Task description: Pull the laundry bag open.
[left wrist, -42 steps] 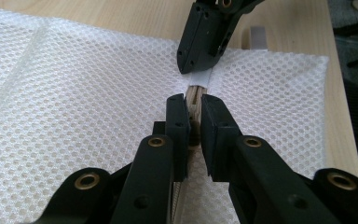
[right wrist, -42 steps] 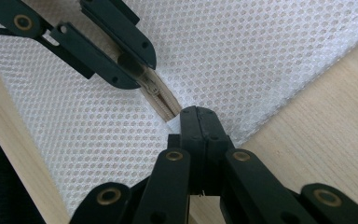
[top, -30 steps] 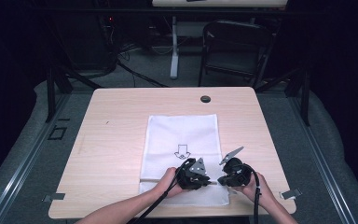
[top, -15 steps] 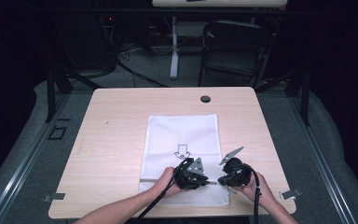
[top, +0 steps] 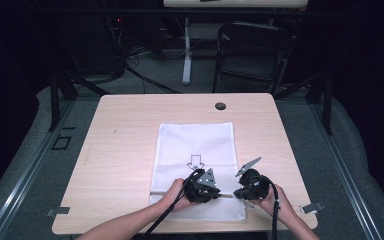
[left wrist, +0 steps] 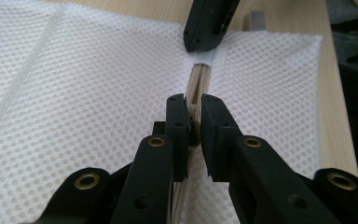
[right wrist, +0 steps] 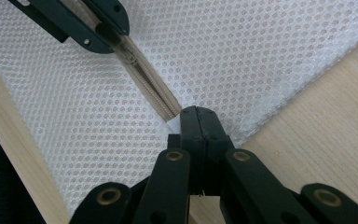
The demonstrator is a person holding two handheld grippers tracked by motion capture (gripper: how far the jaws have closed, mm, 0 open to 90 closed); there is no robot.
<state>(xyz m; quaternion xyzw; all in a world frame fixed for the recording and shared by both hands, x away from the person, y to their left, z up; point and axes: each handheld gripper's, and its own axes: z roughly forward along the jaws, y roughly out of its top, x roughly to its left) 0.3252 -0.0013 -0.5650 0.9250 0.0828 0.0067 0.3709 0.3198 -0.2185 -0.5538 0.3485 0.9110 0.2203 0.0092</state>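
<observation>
Nothing had shifted since the earlier frames: both hands stayed put at the near edge of the table (top: pixel 130 125), bare wood on either side. The left gripper (left wrist: pixel 193 119) pinched the zipper (right wrist: pixel 151 91) of the white mesh bag (top: pixel 195 145); the right gripper (right wrist: pixel 198 116) clamped the zipper's end, near the bag's right edge

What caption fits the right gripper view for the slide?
Right gripper pinches the zipper's end on a white mesh bag; left gripper clamps its slider.
</observation>
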